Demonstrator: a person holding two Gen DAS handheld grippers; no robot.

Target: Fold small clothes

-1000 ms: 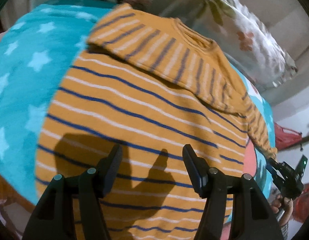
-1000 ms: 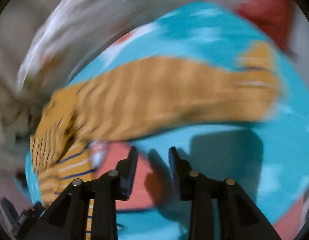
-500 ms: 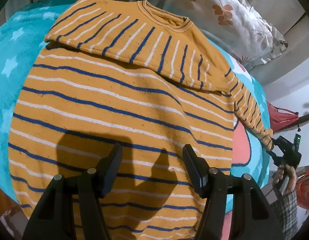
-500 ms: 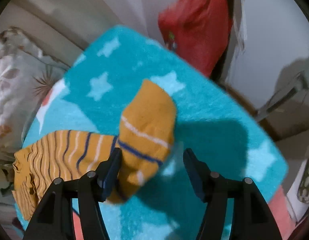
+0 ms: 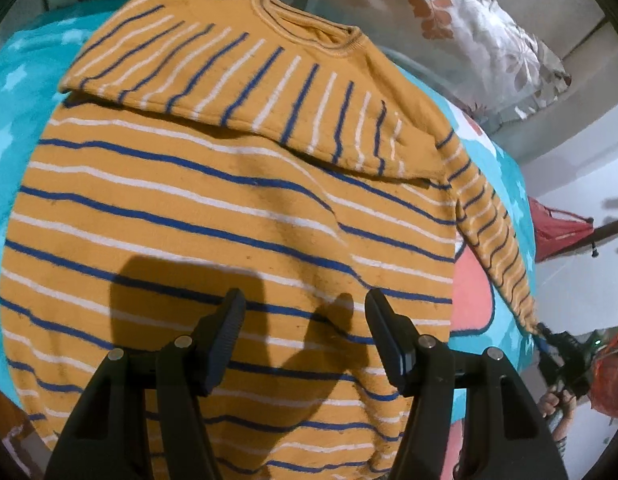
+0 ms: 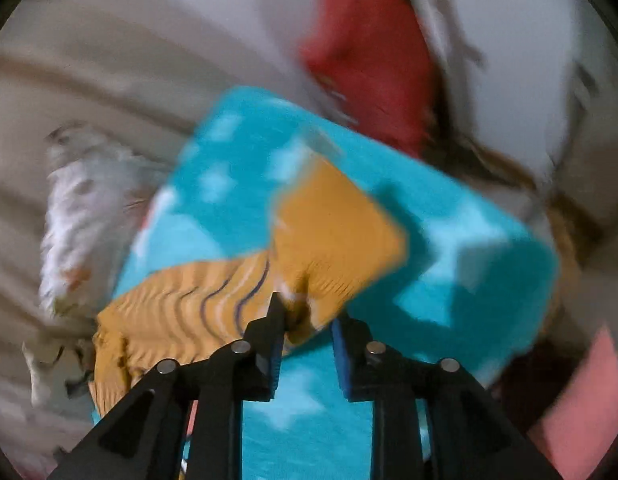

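Observation:
An orange sweater (image 5: 213, 216) with blue and white stripes lies flat on a teal star blanket (image 5: 13, 92). One sleeve is folded across its chest below the collar. My left gripper (image 5: 305, 320) is open and empty above the sweater's lower body. The other sleeve (image 5: 493, 240) stretches out to the right, where my right gripper (image 5: 549, 336) holds its cuff. In the blurred right wrist view my right gripper (image 6: 309, 320) has its jaws narrowed on the orange cuff (image 6: 333, 236).
A floral pillow (image 5: 469, 28) lies beyond the collar. A red bag (image 6: 373, 48) hangs past the blanket's far corner. The blanket has pink patches (image 5: 469, 292) by the sweater's right side. A wall stands at the right.
My right gripper has closed in on the sleeve cuff and the sleeve is pulled straighter. My left gripper has moved closer over the sweater body, still open.

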